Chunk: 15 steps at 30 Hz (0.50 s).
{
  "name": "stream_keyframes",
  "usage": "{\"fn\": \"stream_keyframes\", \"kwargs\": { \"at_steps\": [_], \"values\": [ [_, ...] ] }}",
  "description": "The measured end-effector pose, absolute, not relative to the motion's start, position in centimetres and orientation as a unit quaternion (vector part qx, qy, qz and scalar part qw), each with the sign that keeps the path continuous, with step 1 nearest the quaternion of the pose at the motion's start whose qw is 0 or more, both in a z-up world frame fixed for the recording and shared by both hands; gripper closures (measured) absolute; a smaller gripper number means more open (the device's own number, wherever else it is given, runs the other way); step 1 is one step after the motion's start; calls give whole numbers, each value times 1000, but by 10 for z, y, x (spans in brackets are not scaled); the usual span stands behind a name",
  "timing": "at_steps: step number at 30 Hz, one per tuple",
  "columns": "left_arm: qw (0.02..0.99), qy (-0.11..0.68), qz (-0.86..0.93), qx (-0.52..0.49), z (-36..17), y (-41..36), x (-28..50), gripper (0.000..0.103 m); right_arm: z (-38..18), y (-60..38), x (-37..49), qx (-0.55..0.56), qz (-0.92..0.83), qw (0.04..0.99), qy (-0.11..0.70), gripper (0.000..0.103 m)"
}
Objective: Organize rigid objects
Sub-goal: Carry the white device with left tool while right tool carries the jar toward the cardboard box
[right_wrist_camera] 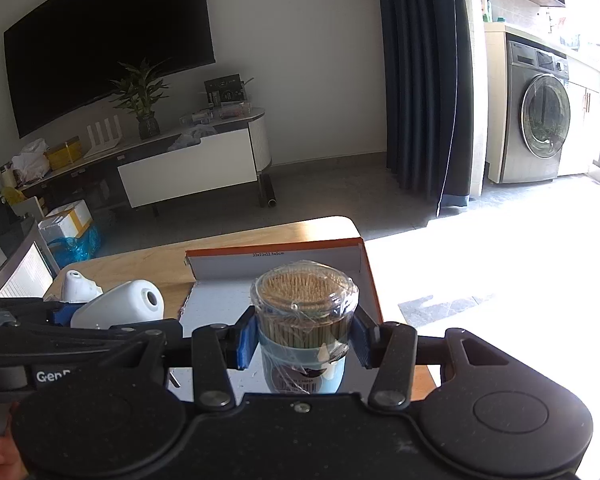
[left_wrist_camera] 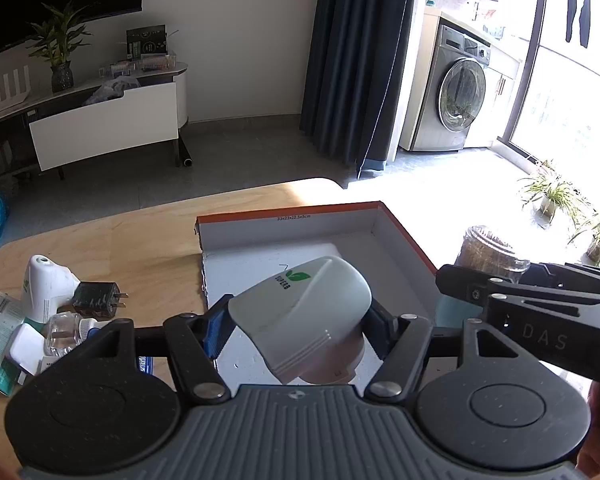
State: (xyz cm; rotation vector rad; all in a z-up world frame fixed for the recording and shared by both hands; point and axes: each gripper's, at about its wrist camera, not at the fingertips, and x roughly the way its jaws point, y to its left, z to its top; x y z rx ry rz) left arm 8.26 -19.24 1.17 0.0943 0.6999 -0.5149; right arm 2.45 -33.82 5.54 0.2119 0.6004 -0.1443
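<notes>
My left gripper (left_wrist_camera: 300,320) is shut on a white plug-in device (left_wrist_camera: 304,316) with a green leaf logo, held tilted above the open cardboard box (left_wrist_camera: 292,216). My right gripper (right_wrist_camera: 302,338) is shut on a clear jar of toothpicks (right_wrist_camera: 305,312) wrapped in plastic film, with a light blue base, upright over the same box (right_wrist_camera: 276,252). In the right wrist view the white device (right_wrist_camera: 120,308) shows at the left, in the left gripper. The toothpick jar (left_wrist_camera: 488,248) shows at the right of the left wrist view.
On the wooden table (left_wrist_camera: 100,232), left of the box, lie a second white device (left_wrist_camera: 46,284), a black plug adapter (left_wrist_camera: 96,298), a small clear bottle (left_wrist_camera: 66,330) and printed packets (left_wrist_camera: 0,320). Beyond the table are a floor, a TV stand and a washing machine.
</notes>
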Motion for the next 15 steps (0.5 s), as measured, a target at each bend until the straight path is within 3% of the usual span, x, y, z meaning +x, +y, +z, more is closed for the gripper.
{"fn": "stream_keyframes", "kwargs": {
  "at_steps": [15],
  "values": [
    [907,340,-245,44,14,-205,97,35,51,-348,46,103,-68,944,305,45]
  ]
}}
